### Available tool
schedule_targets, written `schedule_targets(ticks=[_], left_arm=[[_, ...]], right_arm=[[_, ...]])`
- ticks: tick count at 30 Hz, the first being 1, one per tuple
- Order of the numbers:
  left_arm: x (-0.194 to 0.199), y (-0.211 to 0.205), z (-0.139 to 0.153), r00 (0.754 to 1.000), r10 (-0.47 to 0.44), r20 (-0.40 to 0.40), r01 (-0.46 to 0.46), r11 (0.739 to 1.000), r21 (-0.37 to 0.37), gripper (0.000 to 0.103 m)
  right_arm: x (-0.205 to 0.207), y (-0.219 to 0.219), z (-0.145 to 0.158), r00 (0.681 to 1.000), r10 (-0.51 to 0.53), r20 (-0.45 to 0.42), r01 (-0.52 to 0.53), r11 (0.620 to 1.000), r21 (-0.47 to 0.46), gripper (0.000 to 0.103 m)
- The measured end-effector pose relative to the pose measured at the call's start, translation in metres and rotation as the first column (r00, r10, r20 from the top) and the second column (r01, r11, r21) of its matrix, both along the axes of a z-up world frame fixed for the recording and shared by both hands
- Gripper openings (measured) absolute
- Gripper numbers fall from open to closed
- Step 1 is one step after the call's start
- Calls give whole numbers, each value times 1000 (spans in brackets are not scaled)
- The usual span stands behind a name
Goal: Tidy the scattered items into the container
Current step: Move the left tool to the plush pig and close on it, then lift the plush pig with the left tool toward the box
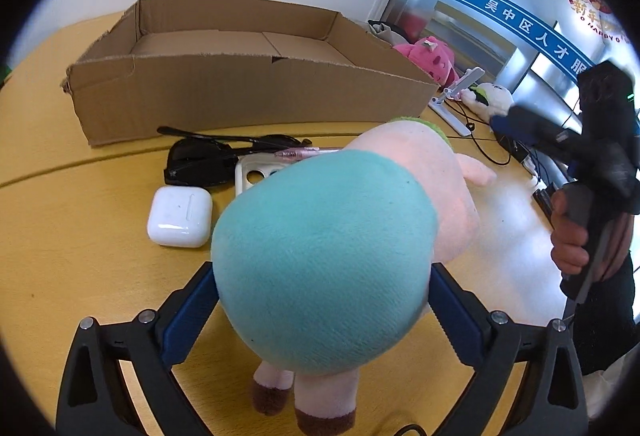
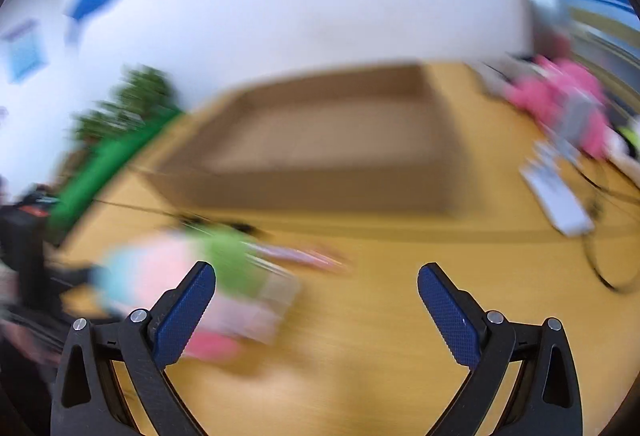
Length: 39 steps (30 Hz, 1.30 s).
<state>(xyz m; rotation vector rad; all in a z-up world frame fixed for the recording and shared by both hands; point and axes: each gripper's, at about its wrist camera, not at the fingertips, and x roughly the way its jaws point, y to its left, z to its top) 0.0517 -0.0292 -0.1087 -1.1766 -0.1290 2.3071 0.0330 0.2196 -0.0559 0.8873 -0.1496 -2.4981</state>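
Observation:
My left gripper (image 1: 320,276) is shut on a plush toy (image 1: 320,236) with a teal body and pink head, both blue pads pressed into its sides above the yellow table (image 1: 80,236). Behind the toy lie a white earbud case (image 1: 179,216), black sunglasses (image 1: 200,160), a pale phone case (image 1: 252,174) and a pink pen (image 1: 304,152). The open cardboard box (image 1: 248,96) stands beyond them with nothing inside. The right wrist view is blurred: my right gripper (image 2: 316,300) is open over the table, with the toy (image 2: 160,268) at its left and the box (image 2: 320,188) ahead.
A pink plush (image 1: 428,56), a white plush (image 1: 492,98), a white stand (image 1: 452,108) and black cables (image 1: 480,148) crowd the table right of the box. A person's hand (image 1: 572,236) holds the other gripper at the right edge.

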Motion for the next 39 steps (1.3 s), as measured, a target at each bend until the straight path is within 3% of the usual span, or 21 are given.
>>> schedule_targets(ticks=[3, 7, 13, 17, 19, 26, 32, 39], left_arm=[[1, -2, -2, 1000, 0, 0, 0, 1000, 15, 100], [2, -3, -6, 1000, 12, 5, -12, 1000, 23, 100], [1, -6, -10, 1000, 15, 17, -16, 997, 75, 100], [3, -8, -8, 1000, 17, 10, -18, 996, 86, 95], [5, -9, -6, 1000, 26, 10, -27, 995, 93, 92], [3, -6, 10, 999, 47, 3, -47, 993, 109, 86], [3, 6, 65, 992, 20, -121, -8, 995, 98, 86], [-12, 9, 140, 963, -15, -270, 33, 997, 63, 86]], right_arm=[[-3, -44, -1, 994, 110, 13, -110, 994, -21, 103], [-14, -84, -46, 984, 112, 141, -121, 991, 55, 103], [-9, -81, -53, 983, 89, 159, -90, 996, 0, 103], [-10, -68, -66, 967, 114, 230, -85, 988, -132, 103], [-9, -62, -68, 966, 118, 231, -79, 982, -173, 96], [8, -72, -44, 986, 103, 135, -85, 987, -133, 82], [20, -65, 8, 997, 76, 1, -75, 984, -164, 81], [18, -69, 83, 986, 72, -151, -98, 980, -173, 80]])
